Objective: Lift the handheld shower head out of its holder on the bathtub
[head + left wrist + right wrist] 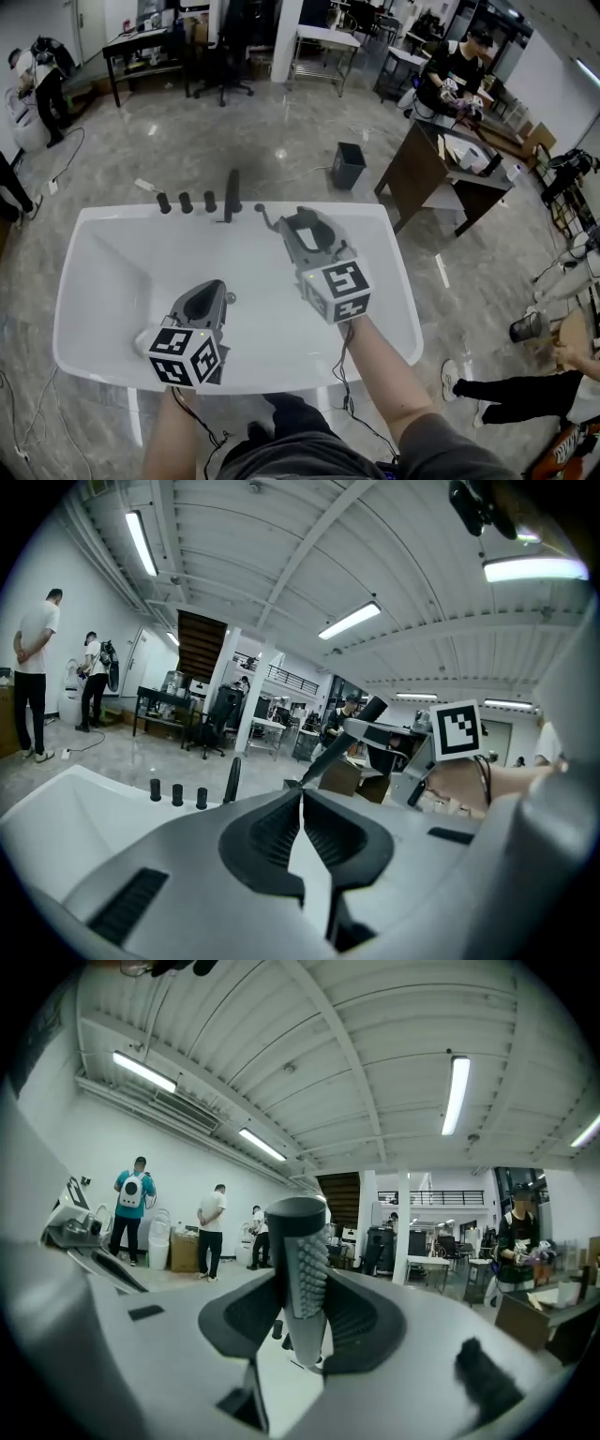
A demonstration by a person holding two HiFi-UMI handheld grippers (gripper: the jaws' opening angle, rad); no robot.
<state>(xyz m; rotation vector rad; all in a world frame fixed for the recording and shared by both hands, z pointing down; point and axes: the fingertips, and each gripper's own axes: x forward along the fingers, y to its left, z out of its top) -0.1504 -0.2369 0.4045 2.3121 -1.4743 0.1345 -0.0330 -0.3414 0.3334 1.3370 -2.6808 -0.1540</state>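
Marble-look floor lies open on the far and left sides of the white tub. A black bin and a brown surface stand apart from its far right corner. The only print close by is the black-and-white square markers on each gripper's cube. The far rim carries three dark knobs and a tall spout.

Right gripper hangs over the basin just right of the spout. It is clenched on the grey shower head, which stands upright between the jaws, nubbed face showing. Whether its lower end is clear of the holder cannot be told.

Left gripper sits nearer the person, over mid-basin, jaws pressed together on nothing. The grippers are apart.
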